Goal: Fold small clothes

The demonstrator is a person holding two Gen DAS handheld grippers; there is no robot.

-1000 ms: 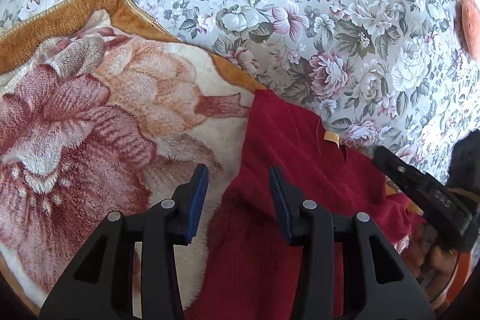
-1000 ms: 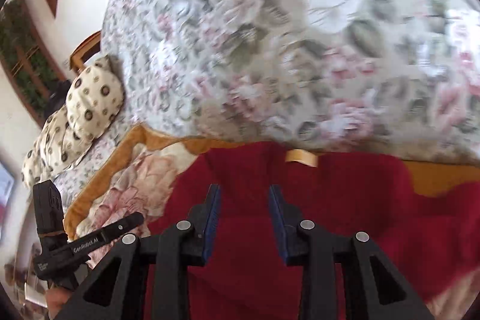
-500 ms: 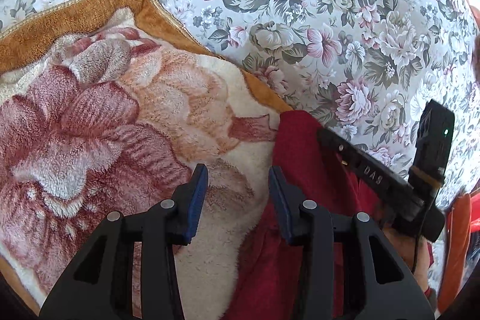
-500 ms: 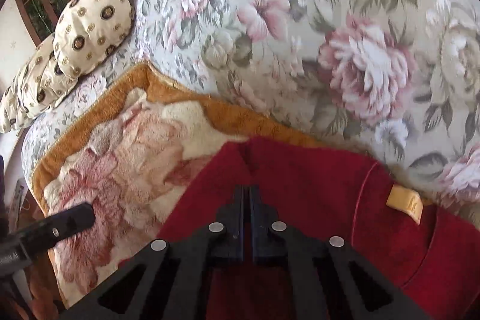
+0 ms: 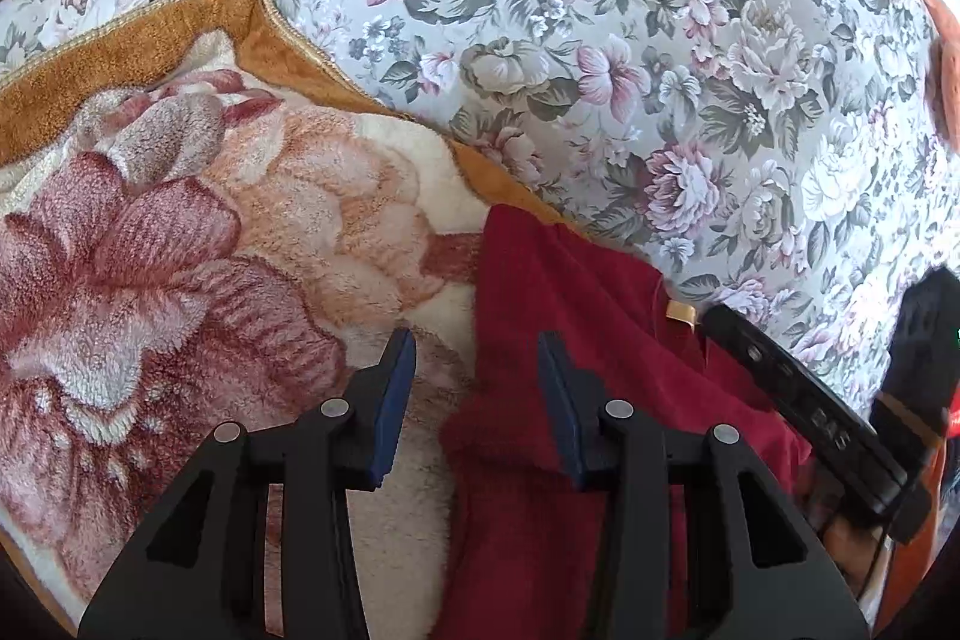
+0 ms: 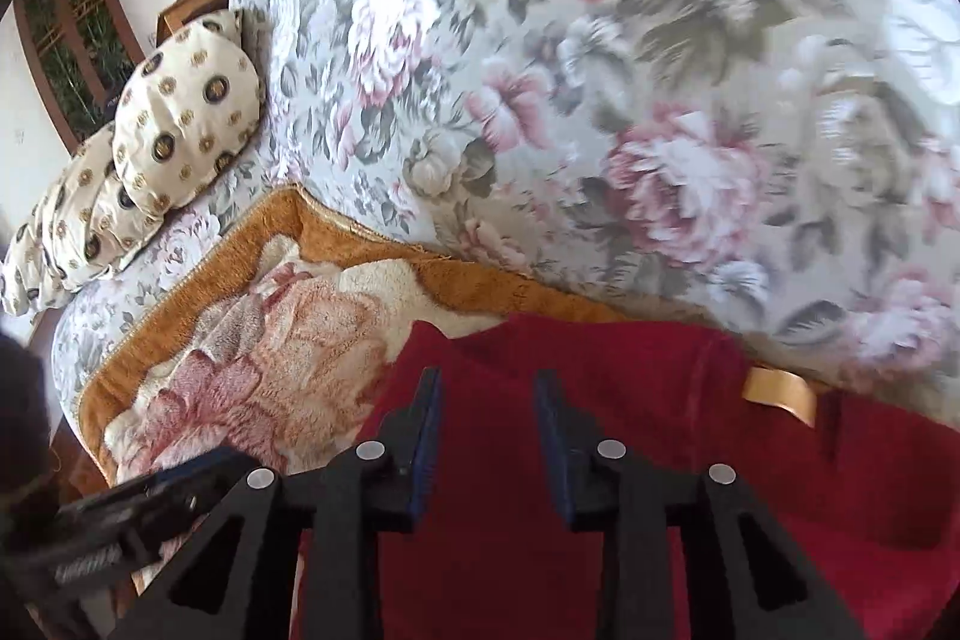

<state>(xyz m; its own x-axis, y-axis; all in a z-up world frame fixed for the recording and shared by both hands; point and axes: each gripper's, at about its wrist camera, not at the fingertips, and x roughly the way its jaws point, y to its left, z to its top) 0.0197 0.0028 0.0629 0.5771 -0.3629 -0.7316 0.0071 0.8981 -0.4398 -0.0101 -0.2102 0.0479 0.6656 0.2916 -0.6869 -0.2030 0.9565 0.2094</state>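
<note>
Left wrist view: the left tongs (image 5: 477,388) are seen released, blue pads apart, nothing gripped. The left pad is held over the fleece blanket (image 5: 180,280); the right pad is over the edge of the red garment (image 5: 576,316), though contact cannot be judged. The garment is spread at lower centre and lower right of the frame, on the blanket's corner, with its tan neck label (image 5: 681,310) toward the floral bedsheet (image 5: 630,70). The right tongs (image 5: 804,400) are seen as a dark bar at the right edge, over the garment.

Right wrist view: the right tongs (image 6: 489,427) are likewise spread, with the red garment (image 6: 600,550) filling the lower half beneath them. The label (image 6: 780,391) sits right of centre. Patterned pillows (image 6: 150,160) are noted at the left. The sheet (image 6: 660,100) appears blurred, so detail there is probably unreliable.
</note>
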